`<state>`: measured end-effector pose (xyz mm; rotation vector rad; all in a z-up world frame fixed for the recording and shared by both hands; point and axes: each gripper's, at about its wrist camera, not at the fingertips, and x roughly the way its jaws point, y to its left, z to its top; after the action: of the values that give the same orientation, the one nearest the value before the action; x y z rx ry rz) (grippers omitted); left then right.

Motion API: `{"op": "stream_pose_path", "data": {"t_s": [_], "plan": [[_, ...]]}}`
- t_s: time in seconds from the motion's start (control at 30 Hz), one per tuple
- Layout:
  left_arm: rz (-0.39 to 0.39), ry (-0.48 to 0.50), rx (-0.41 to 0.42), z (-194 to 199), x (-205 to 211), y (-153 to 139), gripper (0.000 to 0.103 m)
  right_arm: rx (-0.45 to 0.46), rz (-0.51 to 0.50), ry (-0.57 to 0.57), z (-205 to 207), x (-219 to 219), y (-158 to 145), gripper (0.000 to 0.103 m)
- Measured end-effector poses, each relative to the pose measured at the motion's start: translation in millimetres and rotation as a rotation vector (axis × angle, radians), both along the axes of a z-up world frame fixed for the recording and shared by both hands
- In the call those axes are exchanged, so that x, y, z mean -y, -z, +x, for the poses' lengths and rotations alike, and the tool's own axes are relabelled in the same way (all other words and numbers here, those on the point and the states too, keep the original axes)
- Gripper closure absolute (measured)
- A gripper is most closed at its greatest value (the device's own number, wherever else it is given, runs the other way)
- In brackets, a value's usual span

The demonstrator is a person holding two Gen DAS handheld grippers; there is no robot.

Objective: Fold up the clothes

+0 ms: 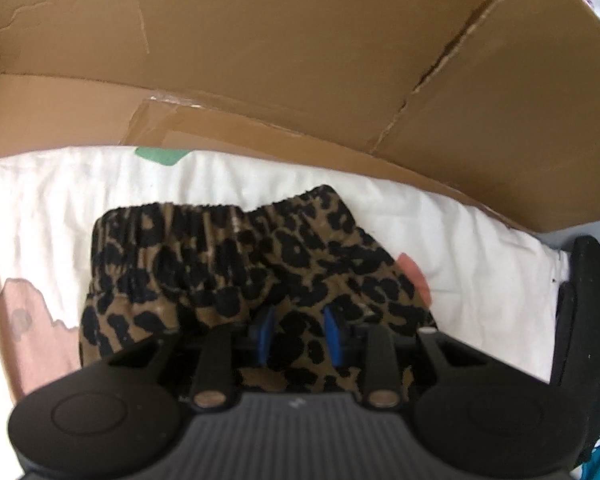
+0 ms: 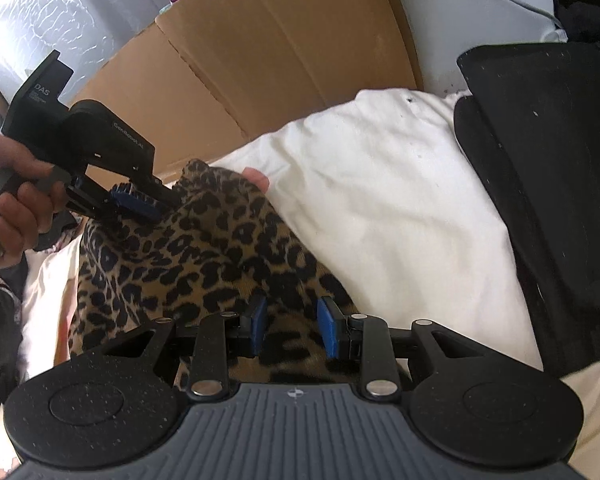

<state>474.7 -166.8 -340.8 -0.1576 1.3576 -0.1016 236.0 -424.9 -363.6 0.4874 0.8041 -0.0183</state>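
Note:
A leopard-print garment with an elastic waistband (image 1: 236, 264) lies bunched on a white sheet (image 1: 52, 208); it also shows in the right wrist view (image 2: 204, 256). My left gripper (image 1: 298, 336) hovers over its near part with blue pads a short gap apart and fabric between and under them. In the right wrist view the left gripper (image 2: 140, 200) rests on the garment's far end. My right gripper (image 2: 290, 326) stands over the garment's near edge, pads apart with cloth between them.
A flattened cardboard box (image 1: 300, 60) stands behind the sheet and shows in the right wrist view (image 2: 260, 60). A black padded object (image 2: 548, 160) lies along the right side. A dark garment (image 2: 0, 320) is at the left edge.

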Motion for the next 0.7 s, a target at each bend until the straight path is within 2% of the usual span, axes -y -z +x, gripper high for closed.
{"op": "stream_pose_path", "data": {"t_s": [0.37,0.47,0.5,0.53,0.63,0.7], "plan": [[0.032,0.023,-0.022,-1.2,5.9,17.6,0.069,-0.033,-0.045,-0.013,-11.7,5.3,9.1,0.068],[0.048,0.012,-0.028,-0.6,5.9,20.9,0.07,-0.04,-0.072,-0.043,-9.5,2.2,9.2,0.065],[0.056,0.005,-0.029,-0.2,5.5,21.7,0.076,-0.043,-0.084,-0.056,-8.4,0.6,9.2,0.063],[0.063,-0.001,-0.03,0.2,5.1,22.5,0.088,-0.046,-0.096,-0.069,-7.3,-1.0,9.2,0.062],[0.061,-0.02,-0.023,-1.3,1.3,19.6,0.098,-0.056,-0.13,-0.109,-3.9,-5.8,9.2,0.061],[0.042,-0.026,-0.013,-2.4,-2.7,15.7,0.101,-0.061,-0.149,-0.127,-3.5,-7.6,8.7,0.062]]}}
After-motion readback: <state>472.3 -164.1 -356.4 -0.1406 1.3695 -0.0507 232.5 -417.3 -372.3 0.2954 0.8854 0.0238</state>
